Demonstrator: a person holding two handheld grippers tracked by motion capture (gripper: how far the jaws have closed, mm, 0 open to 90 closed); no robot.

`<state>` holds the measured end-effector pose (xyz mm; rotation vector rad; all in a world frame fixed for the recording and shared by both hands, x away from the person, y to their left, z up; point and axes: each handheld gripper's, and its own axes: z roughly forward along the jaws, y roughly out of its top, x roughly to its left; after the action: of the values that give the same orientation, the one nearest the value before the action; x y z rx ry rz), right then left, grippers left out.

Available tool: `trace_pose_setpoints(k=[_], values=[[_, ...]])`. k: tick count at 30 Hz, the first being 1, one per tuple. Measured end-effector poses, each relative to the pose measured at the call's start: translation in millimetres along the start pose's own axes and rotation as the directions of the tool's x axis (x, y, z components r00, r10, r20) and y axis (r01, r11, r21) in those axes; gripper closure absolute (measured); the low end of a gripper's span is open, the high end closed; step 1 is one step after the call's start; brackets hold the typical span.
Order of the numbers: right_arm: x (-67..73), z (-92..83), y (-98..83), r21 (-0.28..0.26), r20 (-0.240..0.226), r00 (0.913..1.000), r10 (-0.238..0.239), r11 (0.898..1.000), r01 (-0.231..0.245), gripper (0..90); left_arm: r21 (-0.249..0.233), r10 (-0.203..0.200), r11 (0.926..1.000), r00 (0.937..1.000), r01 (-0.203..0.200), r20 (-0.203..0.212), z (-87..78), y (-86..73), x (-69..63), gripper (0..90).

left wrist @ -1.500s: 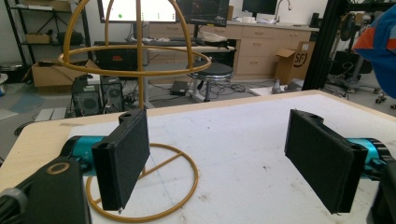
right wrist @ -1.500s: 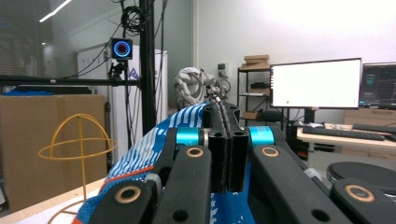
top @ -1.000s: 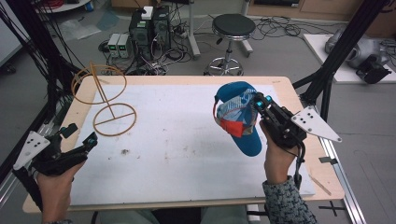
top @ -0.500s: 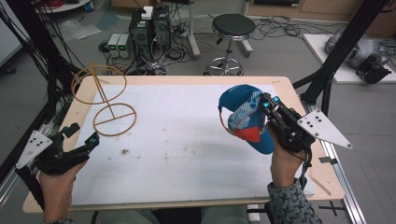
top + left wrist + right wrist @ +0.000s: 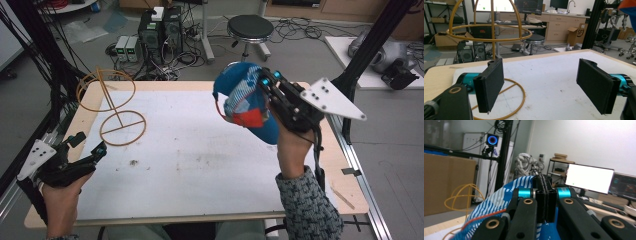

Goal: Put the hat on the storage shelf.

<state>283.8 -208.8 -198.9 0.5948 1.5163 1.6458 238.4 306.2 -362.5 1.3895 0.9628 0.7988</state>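
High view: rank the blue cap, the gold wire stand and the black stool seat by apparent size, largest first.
1. gold wire stand
2. blue cap, though it is lifted toward the camera, so this rank is unsure
3. black stool seat, farther off

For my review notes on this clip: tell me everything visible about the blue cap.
The blue cap looks like soft fabric: a solid blue crown and brim, a panel of blue and white stripes, and a red patch with thin red trim. It is off the table, held in the air above its right side, tilted with the brim hanging down. The right hand-held gripper is shut on its cloth, jaws pressed together in the right gripper view, where striped fabric bulges beside them. Nothing else touches it.
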Motion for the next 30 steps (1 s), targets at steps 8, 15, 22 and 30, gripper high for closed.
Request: trace_pose_setpoints(k=[8,15,22,30], values=[[10.8,52.3,14.9,0.02,-0.066,0.9976,0.018,1.0,-0.016,90.0,-0.012,-0.004,0.9999,1.0,0.004,-0.006,-3.6,2.2,2.6,22.2],[21.1,105.5,29.5,0.023,-0.095,0.9952,0.024,0.999,-0.021,90.0,-0.024,-0.014,0.9996,0.9999,0.014,-0.007,-6.4,3.5,5.4,22.2],[27.5,148.0,34.1,0.044,-0.12,0.9917,0.045,0.998,-0.04,90.0,-0.04,-0.017,0.9991,0.9999,0.017,-0.002,-8.5,6.1,5.3,22.4],[37.9,199.6,43.6,0.042,-0.251,0.9655,0.071,0.997,-0.062,90.0,-0.065,-0.02,0.9977,0.9998,0.02,-0.006,-14.5,11.4,6.4,22.4]])
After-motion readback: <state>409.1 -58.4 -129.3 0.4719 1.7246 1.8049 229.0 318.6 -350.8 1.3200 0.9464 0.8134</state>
